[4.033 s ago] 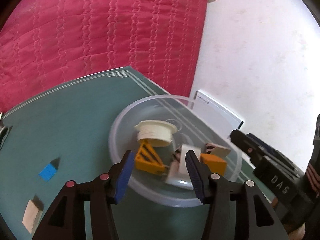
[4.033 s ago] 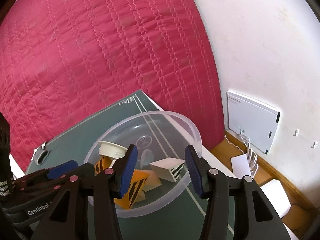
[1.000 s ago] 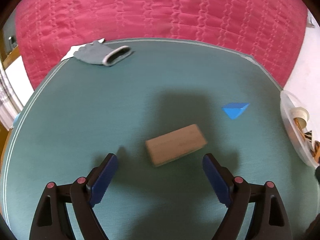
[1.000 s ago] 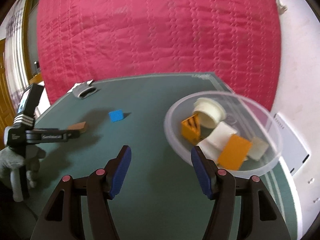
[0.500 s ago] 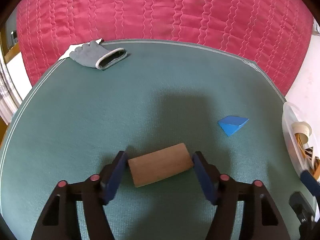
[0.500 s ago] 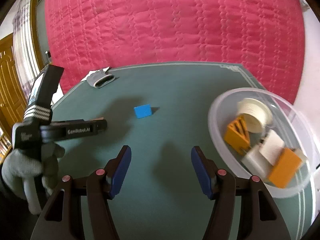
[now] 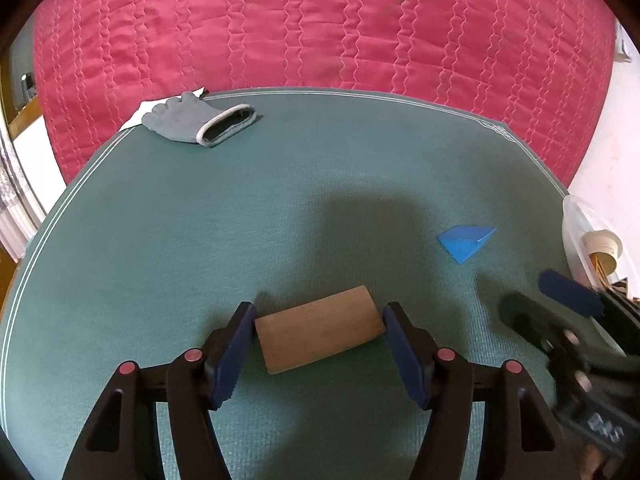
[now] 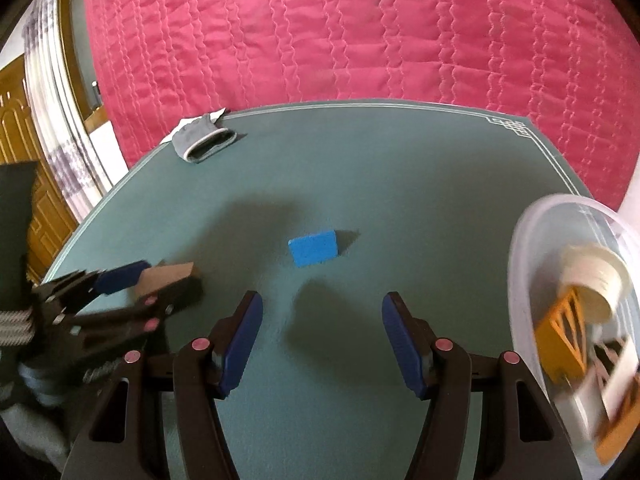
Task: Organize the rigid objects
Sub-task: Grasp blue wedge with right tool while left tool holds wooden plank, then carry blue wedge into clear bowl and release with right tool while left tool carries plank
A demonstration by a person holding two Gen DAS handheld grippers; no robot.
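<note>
Setting: green felt table [image 7: 280, 208] set against a quilted crimson backdrop [image 7: 320, 28]; white wall to the right.

Item 1, wooden block [image 7: 320, 333]: lying flat on the felt, lengthwise between the jaws of the left gripper [image 7: 320, 342]. The pads sit at its two ends, closed on it or very nearly; a full clamp cannot be confirmed. Not lifted.

Item 2, blue block [image 8: 314, 253]: loose on the felt, right of the wooden block and farther back, well apart from it. The right gripper [image 8: 322, 342] points at it, jaws wide apart and holding nothing.

Item 3, clear plastic bowl [image 8: 532, 240]: far right of the wooden block, at the table edge. Contents: a cream spool [image 8: 592, 276], an orange striped piece [image 8: 560, 336], other pale and orange pieces, blurred.

Item 4, grey glove [image 7: 196, 122]: far-left table corner, not part of the sort.

Status, judged: most pieces binned; two remain out, one under grasp, one untouched.
</note>
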